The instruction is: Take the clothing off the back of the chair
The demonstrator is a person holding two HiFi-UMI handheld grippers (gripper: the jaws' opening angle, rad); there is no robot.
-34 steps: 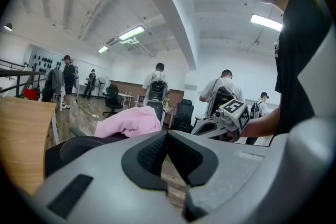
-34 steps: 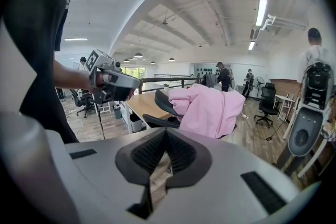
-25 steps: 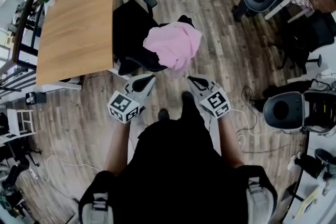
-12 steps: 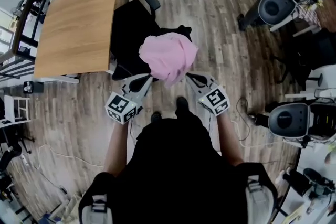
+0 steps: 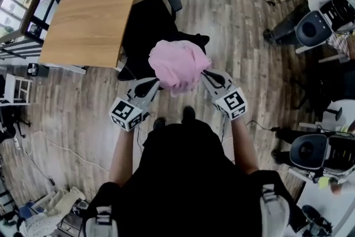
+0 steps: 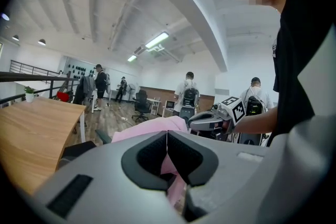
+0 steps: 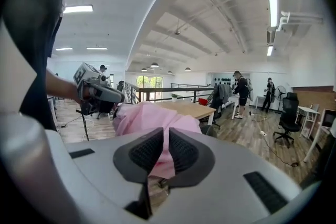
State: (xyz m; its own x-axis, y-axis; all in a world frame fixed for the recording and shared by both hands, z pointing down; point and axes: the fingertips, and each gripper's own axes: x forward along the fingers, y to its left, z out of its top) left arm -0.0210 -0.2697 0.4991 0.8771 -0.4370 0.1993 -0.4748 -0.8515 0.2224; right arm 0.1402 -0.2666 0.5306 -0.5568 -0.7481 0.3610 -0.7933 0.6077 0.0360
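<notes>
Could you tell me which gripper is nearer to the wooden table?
Left. The left gripper grips the pink garment on the wooden table side; the right gripper, jaws opening with garment between them, is beyond the garment.

clothing (image 5: 176, 65): plain pale pink, no print, centre of the head view
chair (image 5: 145, 25): black all over
table (image 5: 94, 8): light honey wood grain, upper left of the head view
floor (image 5: 233, 25): grey-brown planks with streaky grain
left gripper (image 5: 151, 84): pale grey shell, black pads, cube in black-and-white squares
right gripper (image 5: 206, 73): same pale grey and black, black-and-white cube; jaws opening, pink cloth between them
shirt (image 5: 188, 175): black, bottom centre
ceiling (image 6: 105, 18): white
</notes>
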